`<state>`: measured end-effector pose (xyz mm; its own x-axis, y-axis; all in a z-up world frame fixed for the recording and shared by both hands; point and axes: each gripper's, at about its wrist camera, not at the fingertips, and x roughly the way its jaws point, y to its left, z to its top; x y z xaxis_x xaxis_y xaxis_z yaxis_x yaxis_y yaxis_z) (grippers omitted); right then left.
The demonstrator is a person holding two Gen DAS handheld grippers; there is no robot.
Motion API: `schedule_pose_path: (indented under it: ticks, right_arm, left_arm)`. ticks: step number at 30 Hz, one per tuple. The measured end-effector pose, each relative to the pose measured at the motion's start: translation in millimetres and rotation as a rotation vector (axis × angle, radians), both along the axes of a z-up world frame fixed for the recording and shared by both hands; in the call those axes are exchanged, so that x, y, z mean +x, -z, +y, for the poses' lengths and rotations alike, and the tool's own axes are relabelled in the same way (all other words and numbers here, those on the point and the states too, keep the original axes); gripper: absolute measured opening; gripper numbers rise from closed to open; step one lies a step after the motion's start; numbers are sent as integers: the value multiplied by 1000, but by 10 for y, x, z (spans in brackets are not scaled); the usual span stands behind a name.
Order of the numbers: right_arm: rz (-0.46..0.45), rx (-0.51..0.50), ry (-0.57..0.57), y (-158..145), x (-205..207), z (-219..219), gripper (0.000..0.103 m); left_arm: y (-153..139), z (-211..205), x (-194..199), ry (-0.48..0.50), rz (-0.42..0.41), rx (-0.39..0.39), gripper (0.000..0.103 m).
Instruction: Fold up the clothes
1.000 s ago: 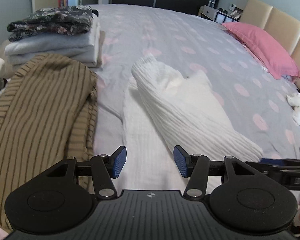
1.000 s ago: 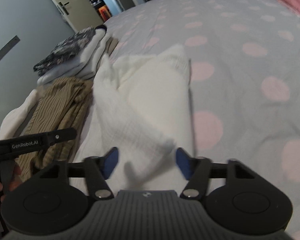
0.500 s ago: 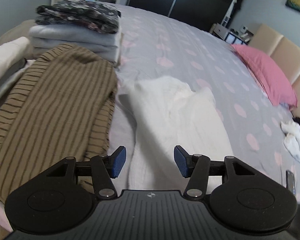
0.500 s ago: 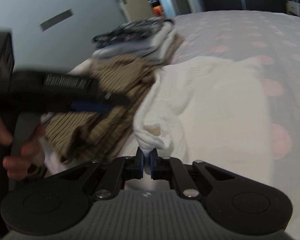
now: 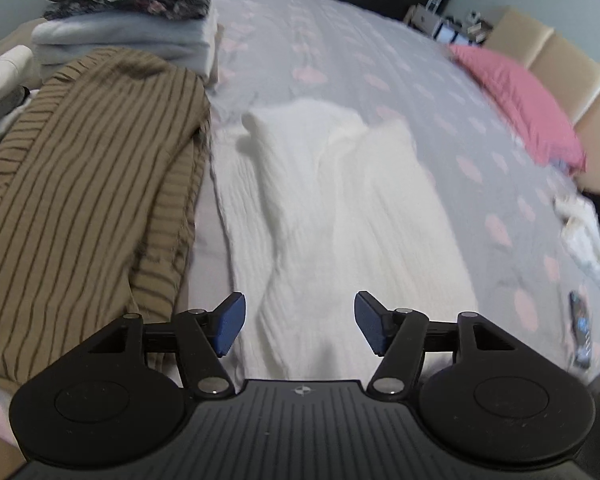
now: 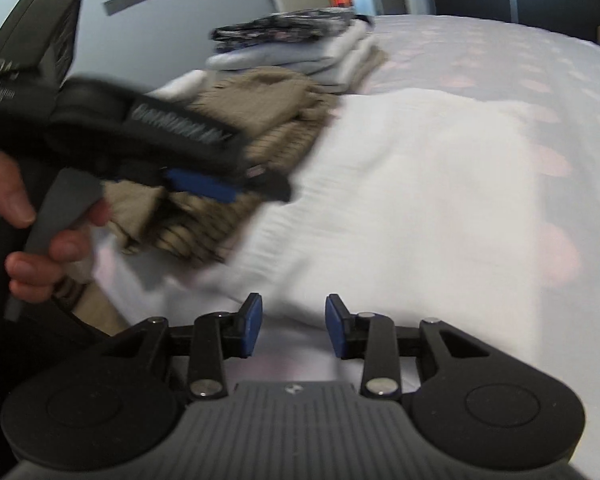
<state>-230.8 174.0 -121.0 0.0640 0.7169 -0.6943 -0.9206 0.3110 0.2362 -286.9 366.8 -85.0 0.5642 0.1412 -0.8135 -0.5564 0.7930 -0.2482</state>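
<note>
A white ribbed garment (image 5: 340, 208) lies partly folded on the grey bed with pink dots (image 5: 340, 64); it also shows in the right wrist view (image 6: 412, 184). My left gripper (image 5: 298, 326) is open and empty, hovering over the garment's near end. In the right wrist view the left gripper (image 6: 220, 190) appears at left, held by a hand. My right gripper (image 6: 294, 330) is open and empty just above the garment's near edge.
A brown striped garment (image 5: 84, 200) lies left of the white one. A stack of folded clothes (image 5: 128, 28) stands at the back left. A pink pillow (image 5: 520, 100) and beige headboard are at right. A white cloth (image 5: 584, 232) and a remote (image 5: 582, 328) lie at right.
My right gripper held a fold of the white garment half a second ago and has now opened and let it go. The garment lies flatter. The left gripper stayed open.
</note>
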Motion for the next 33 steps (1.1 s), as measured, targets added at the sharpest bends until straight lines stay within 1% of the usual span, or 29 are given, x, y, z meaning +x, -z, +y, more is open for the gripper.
schedule_pose_path:
  ticks: [3,6,8,10,12,13,15,16,17,18,19,20,21,23,25,29,33]
  right_arm:
    - [-72,-54,92,40,102,-272,41]
    - [-174,-113,166,98,175,-456,41]
    - [-255,-149,190,149,219,-513,41]
    - [-314,-159,191,203,270,-528,41]
    - [-311,-145,201,234,317,-538,41]
    - [-303,-135,207,244,341,-541,41]
    - [-255,-110,220,254,394,-515,41]
    - [-236,-102,224,265,417,-496,41]
    - [-229,-98,227,284,436,-487,41]
    - [-227,-99,231,302,462,-483,40]
    - [-223,-101,232,320,478,-465,38]
    - [-216,-102,233,328,488,-446,32]
    - [-214,-102,240,318,496,-447,12]
    - [-216,-105,253,292,505,-450,10]
    - [-256,-120,258,229,469,-473,8]
    - [-289,-152,245,202,430,-490,8]
    - [-261,-186,229,327,471,-447,8]
  left_arm:
    - [104,-76,9,1,64,11,59]
    - [194,-116,-15,-9,106,-8,59]
    - [239,-133,-23,-7,121,-30,59]
    - [269,-138,-12,6,124,-45,57]
    - [291,-131,1,13,125,-51,49]
    - [295,-123,-1,10,122,-54,46]
    - [290,-113,-5,14,118,-57,31]
    - [287,-107,-8,16,114,-57,28]
    - [280,-99,-13,14,105,-53,19]
    - [273,-90,-19,13,97,-49,8]
    - [265,-81,-25,12,87,-45,5]
    - [250,-67,-30,11,75,-41,4]
    - [227,-59,-35,7,62,-32,3]
    - [182,-47,-49,-7,52,-3,3]
    - [157,-33,-59,-16,61,24,2]
    - [237,-6,-57,-25,105,22,2]
    - [296,-4,-64,-23,122,8,4]
